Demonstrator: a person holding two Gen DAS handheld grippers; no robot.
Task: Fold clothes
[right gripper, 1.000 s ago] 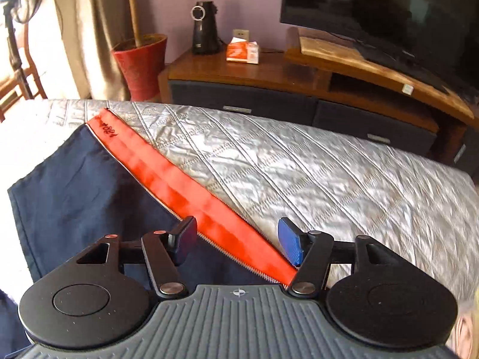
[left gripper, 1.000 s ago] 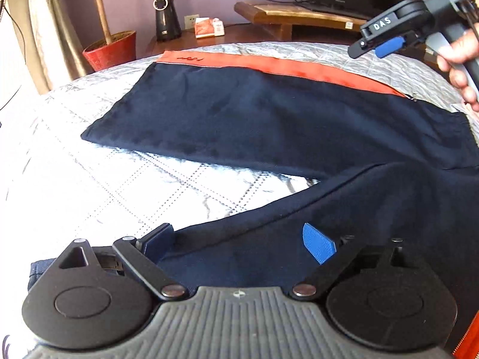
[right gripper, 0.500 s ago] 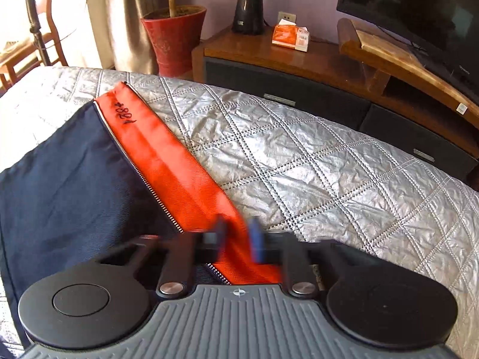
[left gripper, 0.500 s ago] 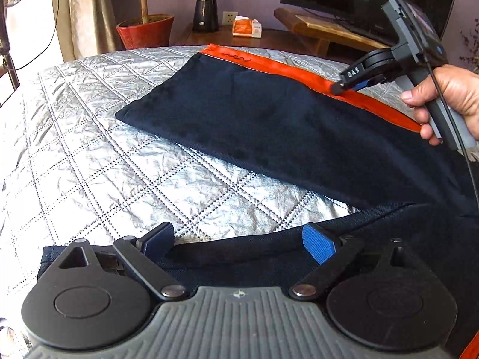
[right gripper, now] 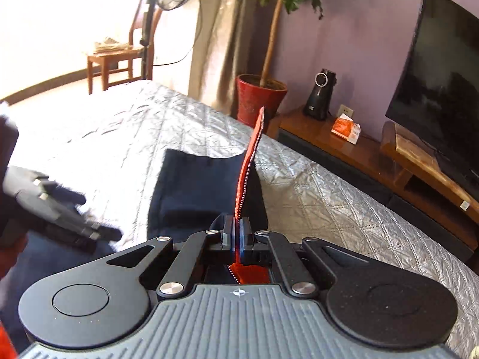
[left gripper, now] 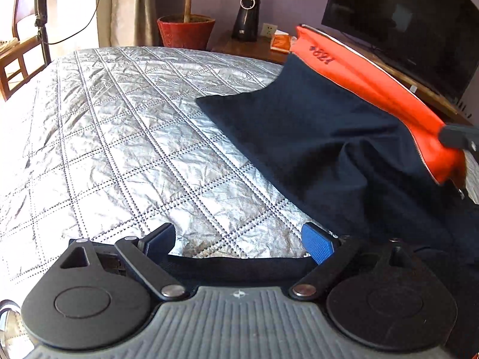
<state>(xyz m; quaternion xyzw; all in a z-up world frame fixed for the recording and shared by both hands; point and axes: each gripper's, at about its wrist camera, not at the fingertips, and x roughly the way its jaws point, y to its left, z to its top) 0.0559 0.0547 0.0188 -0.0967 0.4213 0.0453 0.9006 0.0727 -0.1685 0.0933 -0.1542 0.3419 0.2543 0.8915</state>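
Note:
A navy garment (left gripper: 323,137) with an orange zipper band (left gripper: 368,89) lies on a silver quilted bed cover (left gripper: 125,137). My right gripper (right gripper: 237,233) is shut on the orange band (right gripper: 248,161) and holds it lifted off the bed, so the band stands on edge above the navy cloth (right gripper: 194,188). My left gripper (left gripper: 239,239) is open, low over the bed, with a navy hem (left gripper: 239,264) lying between its fingers near their base. The left gripper also shows blurred at the left of the right wrist view (right gripper: 60,212).
A wooden TV cabinet (right gripper: 374,161) with a TV (right gripper: 443,83), a black appliance (right gripper: 321,94) and an orange tissue box (right gripper: 345,127) stands beyond the bed. A red plant pot (right gripper: 260,98), a fan and a wooden chair (right gripper: 116,59) stand at the back left.
My right gripper closed on the orange band and lifted it, pulling the far side of the garment up. My left gripper stayed open and shifted left along the near hem.

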